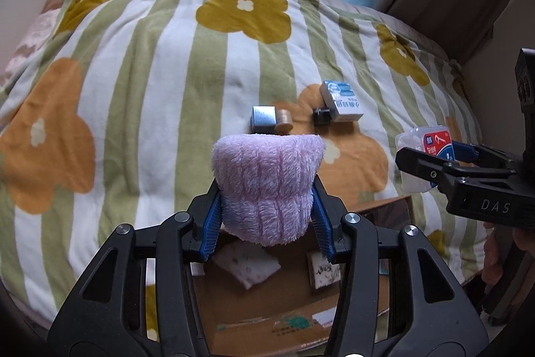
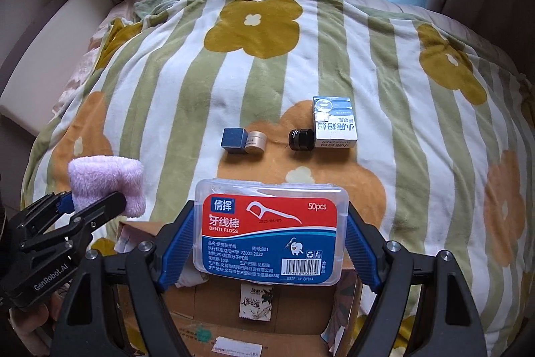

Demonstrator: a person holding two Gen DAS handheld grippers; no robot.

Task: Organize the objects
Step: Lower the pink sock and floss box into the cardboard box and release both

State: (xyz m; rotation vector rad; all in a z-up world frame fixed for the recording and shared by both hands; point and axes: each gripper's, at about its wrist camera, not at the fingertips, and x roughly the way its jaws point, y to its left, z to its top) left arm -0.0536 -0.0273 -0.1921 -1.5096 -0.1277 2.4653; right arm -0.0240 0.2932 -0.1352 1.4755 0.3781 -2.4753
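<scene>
— What's each hand got?
— The left gripper (image 1: 267, 206) is clamped on a rolled pink towel (image 1: 267, 186); the right gripper (image 2: 271, 240) squeezes a floss box (image 2: 271, 233) by its ends, both above an open carton (image 2: 301, 303) at the blanket's (image 1: 150, 89) near edge.
— And the rest?
— Mid-blanket: a blue cube (image 2: 233, 139) touching a beige jar (image 2: 254, 142), a black jar (image 2: 301, 139) beside a white box (image 2: 335, 122).

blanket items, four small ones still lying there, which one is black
The small round black jar, lying right against the white and blue carton. The blue cube and the beige cylinder touch each other further left.
</scene>
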